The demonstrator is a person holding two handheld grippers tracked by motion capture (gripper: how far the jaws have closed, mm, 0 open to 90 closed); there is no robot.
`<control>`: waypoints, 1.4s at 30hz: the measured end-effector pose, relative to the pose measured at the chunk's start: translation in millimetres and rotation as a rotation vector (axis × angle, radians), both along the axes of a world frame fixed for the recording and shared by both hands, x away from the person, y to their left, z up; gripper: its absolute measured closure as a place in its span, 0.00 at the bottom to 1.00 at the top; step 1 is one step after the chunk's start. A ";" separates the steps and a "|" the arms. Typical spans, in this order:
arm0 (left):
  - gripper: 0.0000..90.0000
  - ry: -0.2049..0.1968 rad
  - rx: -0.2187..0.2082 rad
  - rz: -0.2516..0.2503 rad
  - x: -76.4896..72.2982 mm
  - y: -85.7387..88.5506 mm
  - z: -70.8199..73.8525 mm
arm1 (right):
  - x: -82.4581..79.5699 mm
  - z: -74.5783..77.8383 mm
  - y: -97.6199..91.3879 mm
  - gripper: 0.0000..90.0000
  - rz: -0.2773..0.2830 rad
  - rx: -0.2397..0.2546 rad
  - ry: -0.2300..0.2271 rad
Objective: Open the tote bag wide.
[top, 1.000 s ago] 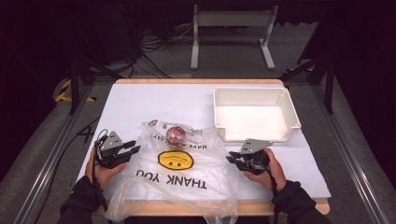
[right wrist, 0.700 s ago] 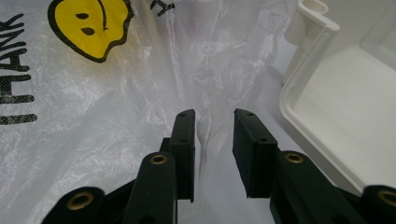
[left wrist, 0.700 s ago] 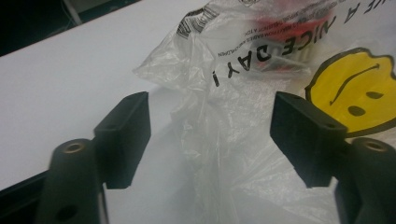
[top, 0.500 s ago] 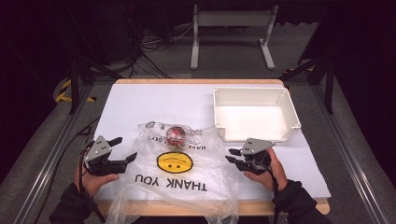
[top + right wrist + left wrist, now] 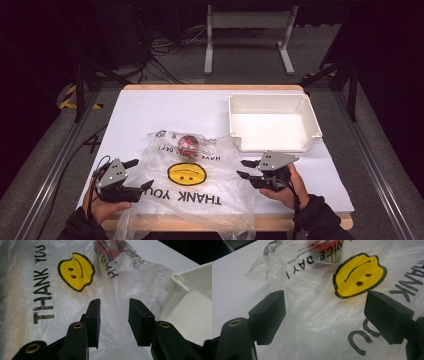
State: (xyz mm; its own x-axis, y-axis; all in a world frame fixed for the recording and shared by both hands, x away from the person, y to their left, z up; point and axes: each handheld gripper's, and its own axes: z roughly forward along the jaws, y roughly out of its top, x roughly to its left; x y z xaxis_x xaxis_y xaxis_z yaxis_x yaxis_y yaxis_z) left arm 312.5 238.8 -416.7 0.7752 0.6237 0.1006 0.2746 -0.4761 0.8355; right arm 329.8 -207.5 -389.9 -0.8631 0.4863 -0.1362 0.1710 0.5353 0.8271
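Tongs on both sides stand apart, gripping nothing: left tongs (image 5: 137, 175) at 8 o'clock, right tongs (image 5: 244, 169) at 4 o'clock, both just opening. Pinch the bag (image 5: 200, 195) edges gently so the red ball (image 5: 188, 144) stays inside.

Ball (image 5: 188, 144) inside bag (image 5: 200, 192); tray (image 5: 272, 125) behind-right, on table (image 5: 150, 107).

Table (image 5: 165, 107): white top, wooden edge.
Plastic bag (image 5: 200, 185): lies flat on the table, between the fingers of both grippers.
White tray (image 5: 272, 125): on the table, just beyond the right fingers.
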 end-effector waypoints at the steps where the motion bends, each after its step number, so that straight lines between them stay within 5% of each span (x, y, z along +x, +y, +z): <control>1: 0.23 0.005 0.007 -0.013 -1.4 -0.7 -0.5 | -2.1 -0.1 1.9 0.74 0.012 -0.009 -0.002; 6: 0.33 0.032 0.011 -0.077 -8.7 -3.3 -3.6 | -11.2 -0.6 9.3 0.82 0.081 -0.013 0.016; 12: 0.44 0.093 0.064 -0.183 -7.3 -15.0 -15.8 | -18.9 -15.9 21.8 0.86 0.157 -0.070 0.061; 21: 0.51 0.149 0.133 -0.188 -3.8 -17.5 -30.0 | -18.7 -36.7 37.6 0.64 0.238 -0.139 0.146; 26: 0.72 0.149 0.169 -0.196 -4.7 -17.7 -33.6 | -18.8 -49.0 46.8 0.67 0.273 -0.207 0.172; 28: 0.83 0.144 0.173 -0.208 -5.8 -17.8 -32.5 | -20.2 -50.1 49.1 0.76 0.285 -0.220 0.167; 33: 1.00 0.118 0.142 -0.194 -6.4 -14.6 -28.5 | -18.5 -50.3 47.5 1.00 0.266 -0.221 0.166; 40: 1.00 0.083 0.082 -0.175 -6.6 -11.0 -20.0 | -17.8 -43.9 44.9 1.00 0.228 -0.199 0.126; 42: 1.00 0.075 0.073 -0.177 -7.0 -11.5 -18.5 | -17.9 -41.8 44.4 0.90 0.220 -0.161 0.134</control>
State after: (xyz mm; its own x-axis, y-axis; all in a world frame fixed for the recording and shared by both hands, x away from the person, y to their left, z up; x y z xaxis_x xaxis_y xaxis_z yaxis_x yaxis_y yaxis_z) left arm 305.5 227.3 -435.2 0.8792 0.4699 0.0786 0.2412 -0.5814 0.7770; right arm 311.9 -163.1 -431.7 -0.9609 0.2668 -0.0746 0.1379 0.6941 0.7066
